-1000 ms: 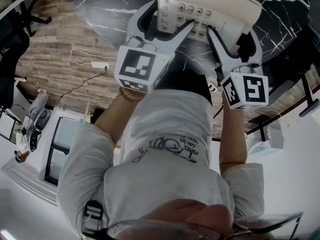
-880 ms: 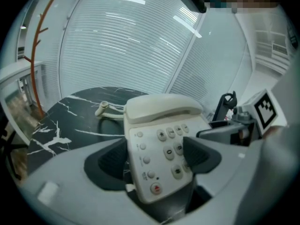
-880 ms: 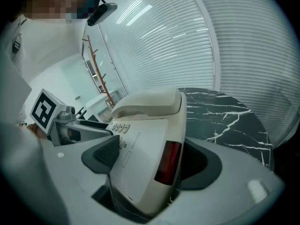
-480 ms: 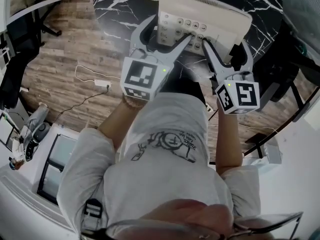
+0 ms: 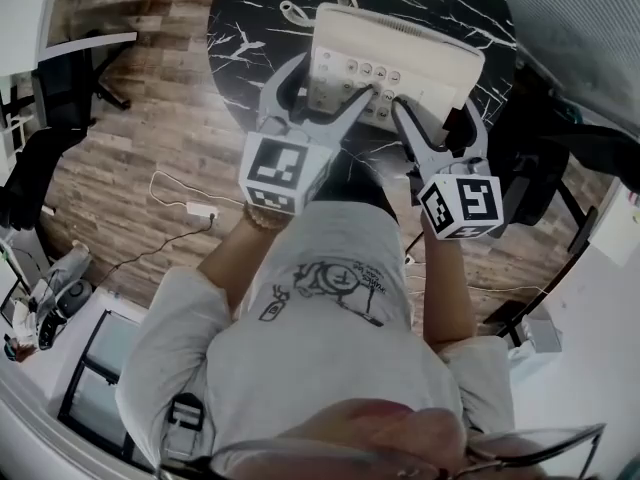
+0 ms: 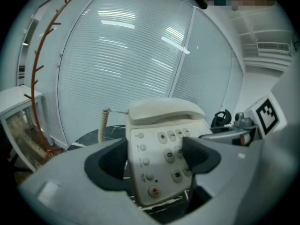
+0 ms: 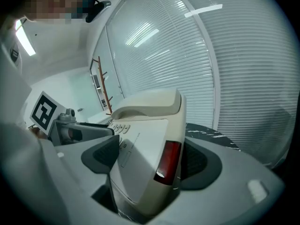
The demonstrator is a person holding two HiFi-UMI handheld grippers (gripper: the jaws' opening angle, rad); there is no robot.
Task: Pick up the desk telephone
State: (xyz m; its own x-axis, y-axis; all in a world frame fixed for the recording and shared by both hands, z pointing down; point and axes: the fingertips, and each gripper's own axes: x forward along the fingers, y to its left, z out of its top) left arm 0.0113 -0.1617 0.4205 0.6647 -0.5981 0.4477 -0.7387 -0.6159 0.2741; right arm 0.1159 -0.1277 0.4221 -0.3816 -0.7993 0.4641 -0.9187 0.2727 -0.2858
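Observation:
A cream desk telephone (image 5: 400,43) with its handset (image 6: 164,111) resting on the cradle is held in the air above the round black marble table (image 5: 250,18). My left gripper (image 5: 325,73) is shut on the telephone's keypad side, its dark pads pressing either side of the body (image 6: 164,139). My right gripper (image 5: 437,108) is shut on the other end, where a red lens (image 7: 169,161) shows on the side wall of the telephone (image 7: 145,144). A coiled cord (image 6: 102,125) hangs from the handset toward the table.
Wood-plank floor surrounds the table. A black office chair (image 5: 40,118) stands at the left, another dark chair (image 5: 540,168) at the right. A white power strip with its cable (image 5: 195,208) lies on the floor. Blinds and a red coat stand (image 6: 44,55) rise behind.
Both grippers have risen together with the telephone clamped between them. The table and floor now look smaller and farther below.

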